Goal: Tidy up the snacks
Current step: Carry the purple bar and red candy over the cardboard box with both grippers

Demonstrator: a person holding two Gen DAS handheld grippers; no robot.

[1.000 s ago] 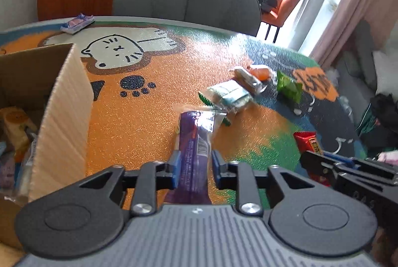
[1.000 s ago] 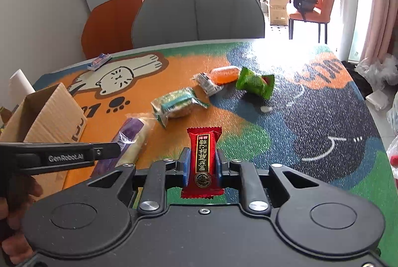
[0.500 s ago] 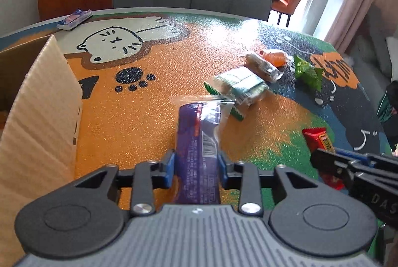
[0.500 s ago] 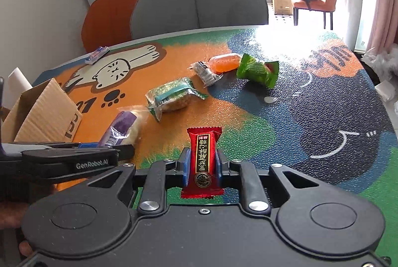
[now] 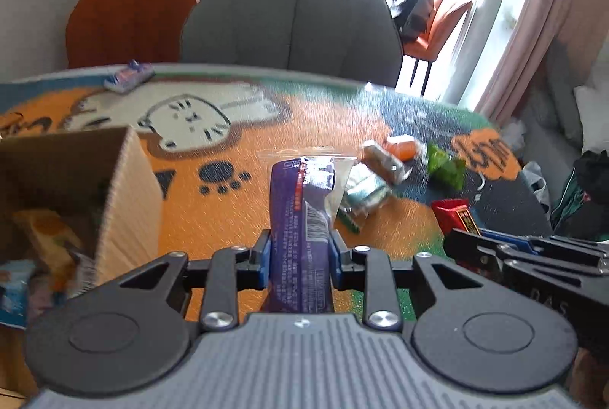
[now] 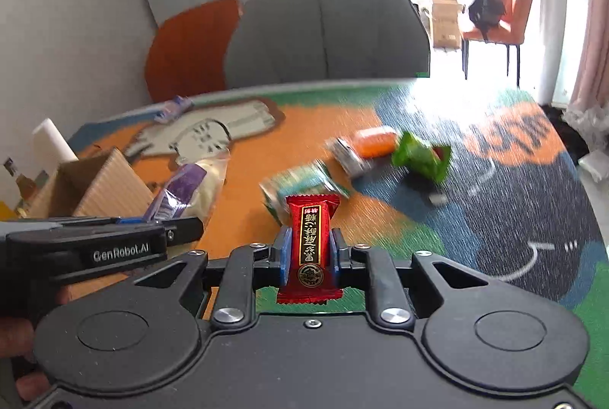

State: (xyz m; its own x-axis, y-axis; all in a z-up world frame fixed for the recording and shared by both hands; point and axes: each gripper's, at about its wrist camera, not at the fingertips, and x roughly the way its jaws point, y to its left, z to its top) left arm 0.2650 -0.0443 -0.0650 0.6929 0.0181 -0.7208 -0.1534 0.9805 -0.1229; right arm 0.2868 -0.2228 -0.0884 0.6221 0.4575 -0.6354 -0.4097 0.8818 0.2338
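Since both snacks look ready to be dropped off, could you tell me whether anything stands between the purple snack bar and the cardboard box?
Nothing visible does. The purple snack bar, gripped in the left tongs, sits just right of the open cardboard box; only the box's near wall lies between them, with bare orange table mat below. The box already holds other packets.

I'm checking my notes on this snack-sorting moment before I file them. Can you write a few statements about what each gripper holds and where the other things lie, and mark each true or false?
1. The left gripper is shut on the purple snack bar. True.
2. The right gripper is empty. False: its fingers clamp the red candy packet.
3. The cardboard box already holds snacks. True.
4. The green packet lies inside the box. False: it lies on the table mat, beside the orange snack.
5. The grey chair stands behind the table. True.
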